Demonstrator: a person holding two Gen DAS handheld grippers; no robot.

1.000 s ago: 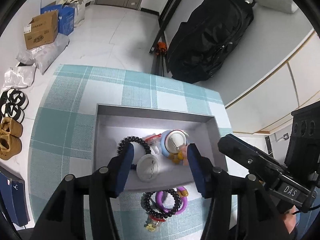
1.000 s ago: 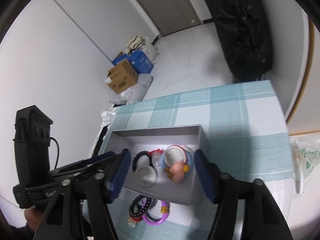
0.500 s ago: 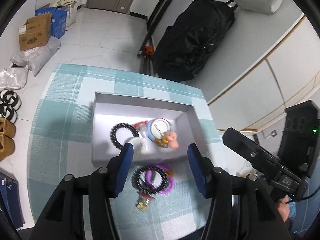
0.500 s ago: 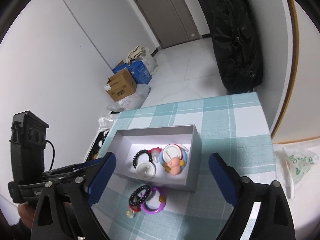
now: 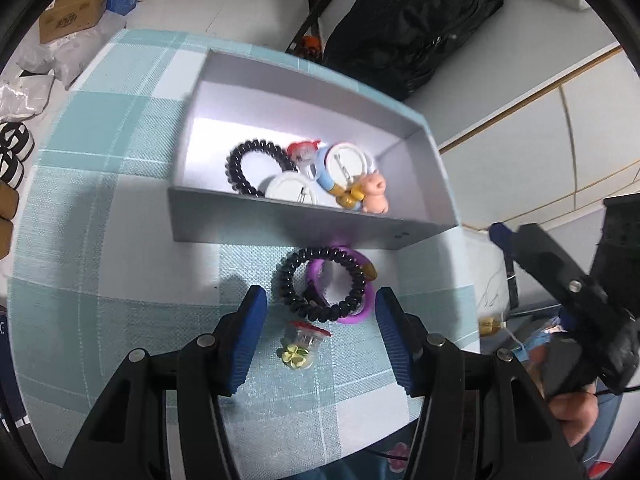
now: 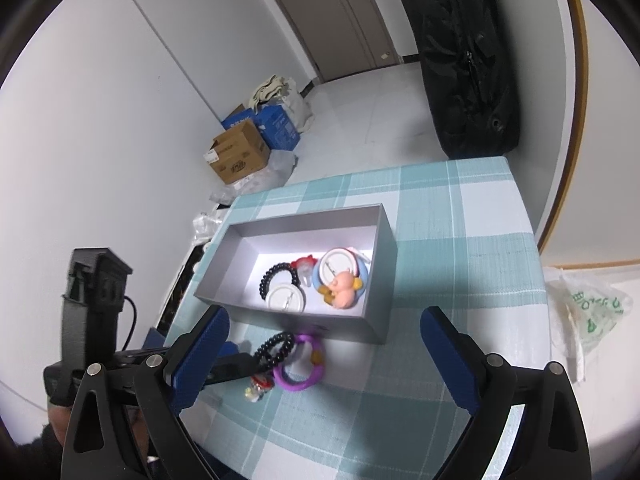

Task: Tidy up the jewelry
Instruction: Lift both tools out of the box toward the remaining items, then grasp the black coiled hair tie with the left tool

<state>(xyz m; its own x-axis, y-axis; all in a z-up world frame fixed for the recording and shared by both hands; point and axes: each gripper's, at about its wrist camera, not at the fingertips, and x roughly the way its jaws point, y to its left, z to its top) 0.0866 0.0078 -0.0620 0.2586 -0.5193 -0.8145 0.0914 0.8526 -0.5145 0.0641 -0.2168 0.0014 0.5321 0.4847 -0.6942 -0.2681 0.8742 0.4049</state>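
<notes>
A grey box (image 5: 300,216) (image 6: 386,280) on the teal checked cloth holds a black bead bracelet (image 5: 240,168), a white round badge (image 5: 290,192), a blue-rimmed badge (image 5: 344,166) and a pink figure (image 5: 374,192). In front of the box lie another black bead bracelet (image 5: 288,280) (image 6: 272,346), a purple bracelet (image 5: 360,312) (image 6: 300,384) and a small red-and-yellow charm (image 5: 302,344) (image 6: 258,386). My left gripper (image 5: 320,300) hangs open just above these, its pads either side of the two bracelets and not touching them. My right gripper (image 6: 326,316) stands wide open and empty, short of the box.
A black bag (image 5: 408,32) (image 6: 468,60) leans against the wall beyond the table. Cardboard boxes (image 6: 236,156) sit on the floor at the far left. A plastic bag (image 6: 588,312) lies off the table's right edge. Shoes (image 5: 12,148) line the floor.
My left gripper has drawn back from over the box and sunk toward the bracelets on the cloth. The right gripper's jaws have spread much wider and it has pulled back from the box.
</notes>
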